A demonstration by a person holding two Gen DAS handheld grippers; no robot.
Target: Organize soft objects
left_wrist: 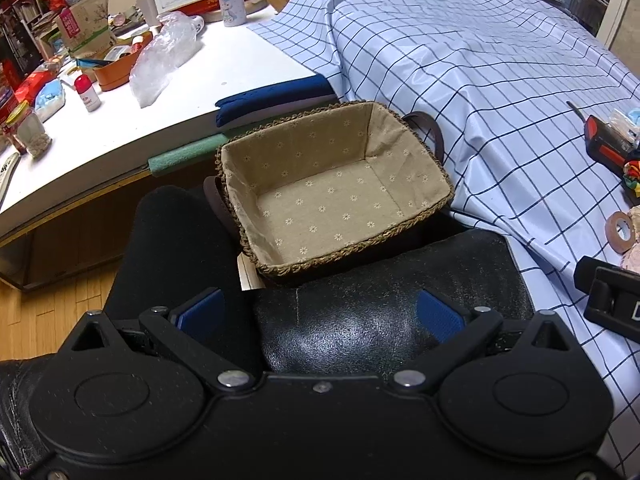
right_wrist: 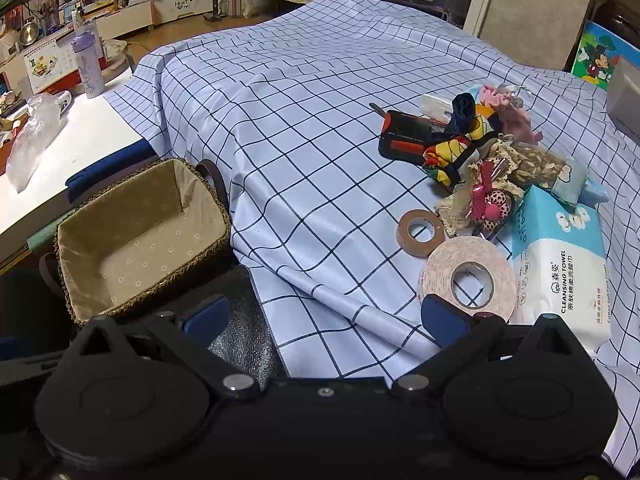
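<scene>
A woven basket (left_wrist: pixel 432 168) with a beige flowered lining stands empty on a dark stool; it also shows in the right wrist view (right_wrist: pixel 68 264). My left gripper (left_wrist: pixel 320 314) is open and empty just in front of it. My right gripper (right_wrist: pixel 324 314) is open and empty over the checked cloth's edge. Soft things lie in a pile to its right: a colourful cloth (right_wrist: pixel 452 156), a lace bundle with a pink bow (right_wrist: pixel 484 196), a pink scrunchie (right_wrist: pixel 496 96), a patterned pouch (right_wrist: pixel 544 168) and a pack of cleansing towels (right_wrist: pixel 560 276).
A blue-checked cloth (right_wrist: pixel 300 120) covers the surface. On it lie a white tape roll (right_wrist: pixel 464 276), a brown tape roll (right_wrist: pixel 420 228) and a black and orange tool (right_wrist: pixel 404 136). A cluttered white table (left_wrist: pixel 224 68) stands to the left.
</scene>
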